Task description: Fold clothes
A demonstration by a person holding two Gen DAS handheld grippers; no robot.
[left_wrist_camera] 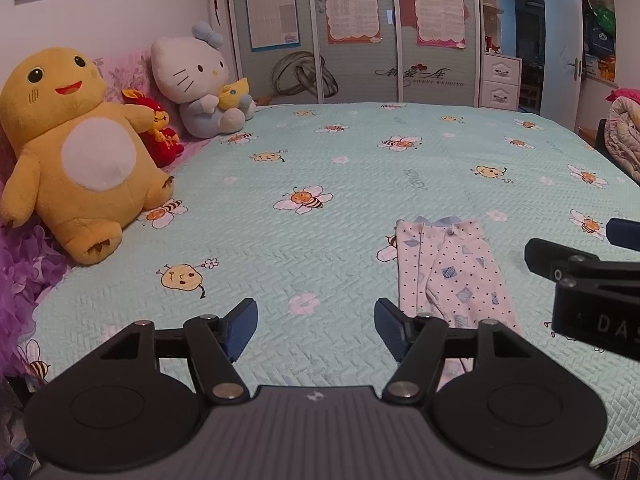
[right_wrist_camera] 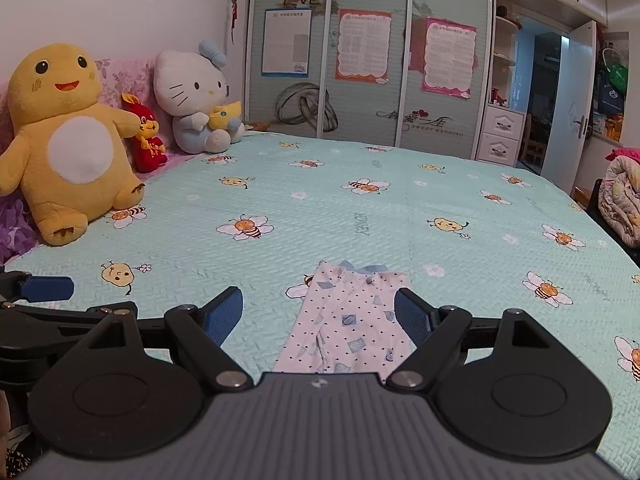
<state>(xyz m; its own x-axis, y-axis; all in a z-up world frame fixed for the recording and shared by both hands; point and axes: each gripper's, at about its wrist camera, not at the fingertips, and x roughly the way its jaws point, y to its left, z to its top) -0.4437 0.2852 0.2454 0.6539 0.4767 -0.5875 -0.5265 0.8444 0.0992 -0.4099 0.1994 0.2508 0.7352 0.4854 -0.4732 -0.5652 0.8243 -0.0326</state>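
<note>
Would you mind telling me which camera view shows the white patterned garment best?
The right wrist view: the white patterned garment lies centred between the open right gripper fingers. The left wrist view shows it off to the right, beside the open left gripper.

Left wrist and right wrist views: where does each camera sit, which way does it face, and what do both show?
Left wrist: on the left gripper, facing across the bed to the wardrobe; open fingers show, right gripper at the edge.
Right wrist: on the right gripper, facing likewise; patterned garment lies ahead between open fingers, left gripper's finger at the left edge.
Shared: garment, bed, plush toys, wardrobe.
</note>
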